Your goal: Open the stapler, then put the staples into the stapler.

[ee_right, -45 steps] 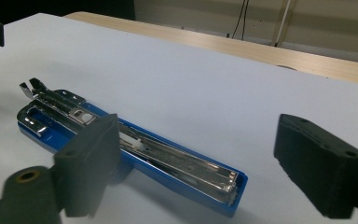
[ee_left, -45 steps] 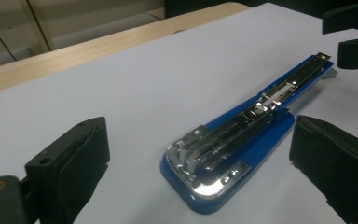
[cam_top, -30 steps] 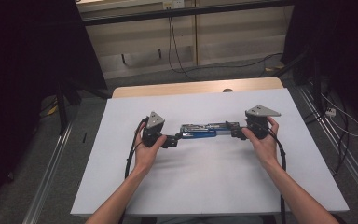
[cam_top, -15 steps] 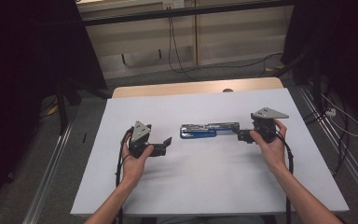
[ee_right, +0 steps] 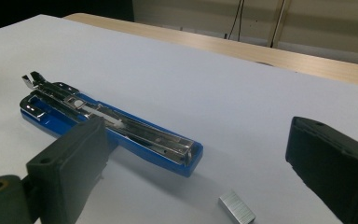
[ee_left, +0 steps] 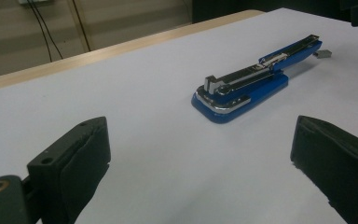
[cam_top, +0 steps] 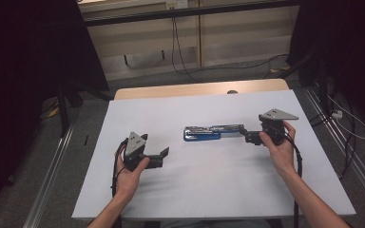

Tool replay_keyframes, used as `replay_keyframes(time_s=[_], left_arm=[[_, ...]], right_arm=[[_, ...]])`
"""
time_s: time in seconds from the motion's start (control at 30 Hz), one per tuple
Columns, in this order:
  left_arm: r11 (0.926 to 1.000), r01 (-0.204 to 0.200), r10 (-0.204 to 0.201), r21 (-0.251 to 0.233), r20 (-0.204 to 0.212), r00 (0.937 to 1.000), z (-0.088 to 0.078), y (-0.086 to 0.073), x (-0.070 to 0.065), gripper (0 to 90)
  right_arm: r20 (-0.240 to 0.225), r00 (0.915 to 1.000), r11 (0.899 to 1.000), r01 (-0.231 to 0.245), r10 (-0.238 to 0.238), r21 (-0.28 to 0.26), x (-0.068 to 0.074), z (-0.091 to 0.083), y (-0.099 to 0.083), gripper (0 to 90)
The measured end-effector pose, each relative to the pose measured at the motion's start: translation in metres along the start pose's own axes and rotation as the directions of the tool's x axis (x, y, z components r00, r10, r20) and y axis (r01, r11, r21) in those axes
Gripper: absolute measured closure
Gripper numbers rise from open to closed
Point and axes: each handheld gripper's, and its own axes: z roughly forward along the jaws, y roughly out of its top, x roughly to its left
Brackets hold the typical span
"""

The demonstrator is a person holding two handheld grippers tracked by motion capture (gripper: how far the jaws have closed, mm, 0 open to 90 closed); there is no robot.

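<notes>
The opened blue stapler lies flat near the centre of the bench with its chrome staple channel exposed, and a loose strip of staples rests on the bench just beside the stapler's near end, between the jaws of the right gripper, which stands wide and empty at 3 o'clock of the stapler. The left gripper, equally wide and holding nothing, sits well apart at 8 o'clock. The likely risk is that the small, thin strip slips, tilts or breaks apart when pinched, or that a jaw nudges the unrestrained stapler and skews the channel.
</notes>
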Motion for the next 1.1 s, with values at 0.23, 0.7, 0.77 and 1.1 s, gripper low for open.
replay_keyframes(time_s=[0.23, 0.7, 0.77, 1.1], left_arm=[[0.9994, 0.029, -0.029, -0.019, 0.015, 0.9995, -0.012, -0.01, 0.003, 4.9], [0.999, 0.033, -0.034, -0.029, -0.019, 0.9992, -0.04, -0.025, 0.006, 4.7], [0.9985, 0.037, -0.039, -0.04, -0.033, 0.9987, -0.042, -0.027, 0.006, 3.9], [0.9997, 0.022, -0.022, -0.015, -0.006, 0.9997, -0.043, -0.028, 0.002, 3.9]], right_arm=[[-0.011, 0.9999, 1.0, -0.003, 0.003, 0.026, -0.005, 0.001, 0.002, 7.8], [-0.074, 0.9972, 0.997, 0.004, 0.002, 0.071, -0.014, 0.01, 0.012, 5.6], [-0.087, 0.9961, 0.996, 0.02, -0.013, 0.085, -0.015, 0.01, 0.014, 3.9], [-0.128, 0.9913, 0.99, 0.048, -0.031, 0.136, -0.036, 0.006, 0.022, 6.8]])
